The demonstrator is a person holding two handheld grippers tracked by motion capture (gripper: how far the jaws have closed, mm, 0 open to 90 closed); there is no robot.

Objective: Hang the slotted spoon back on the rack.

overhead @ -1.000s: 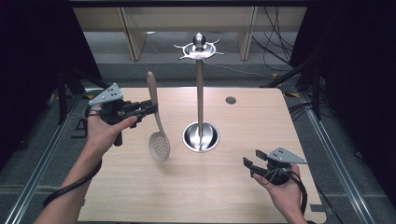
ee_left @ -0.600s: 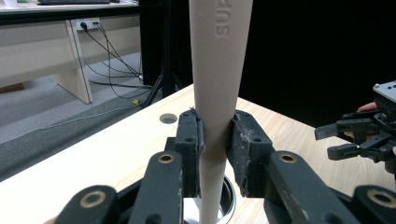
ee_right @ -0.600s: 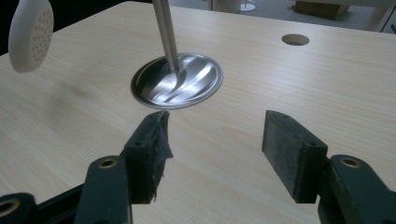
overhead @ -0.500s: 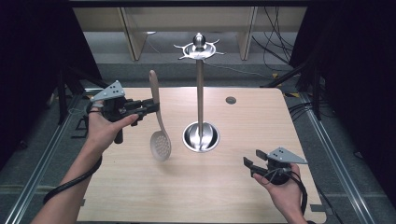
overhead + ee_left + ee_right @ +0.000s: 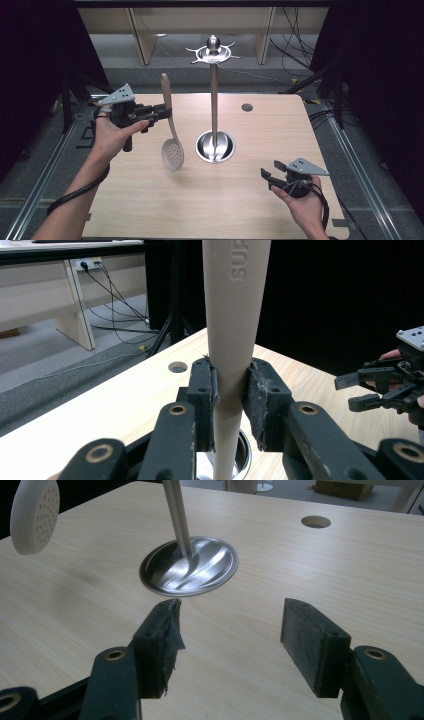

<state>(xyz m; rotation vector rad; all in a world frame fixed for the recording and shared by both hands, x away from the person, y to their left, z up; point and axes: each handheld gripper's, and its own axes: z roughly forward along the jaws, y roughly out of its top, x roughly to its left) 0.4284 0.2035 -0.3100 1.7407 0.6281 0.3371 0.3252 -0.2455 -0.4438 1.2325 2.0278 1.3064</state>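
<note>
A beige slotted spoon (image 5: pixel 170 127) hangs upright over the left half of the table, perforated bowl (image 5: pixel 173 154) down. My left gripper (image 5: pixel 161 113) is shut on its handle (image 5: pixel 231 335), both pads pressing the sides. The spoon's bowl (image 5: pixel 34 515) also appears at the top left of the right gripper view. A steel utensil stand (image 5: pixel 214 105) with a round base (image 5: pixel 189 566) and a hooked top ring (image 5: pixel 212 51) rises at the table's centre. My right gripper (image 5: pixel 267 180) stands open near the front right, nothing between its jaws (image 5: pixel 231 647).
The wooden table (image 5: pixel 250 200) has a round cable hole (image 5: pixel 247 107) at the back right. Cables (image 5: pixel 300 30) and wooden furniture legs (image 5: pixel 142 40) lie on the floor beyond the far edge. Black curtains flank both sides.
</note>
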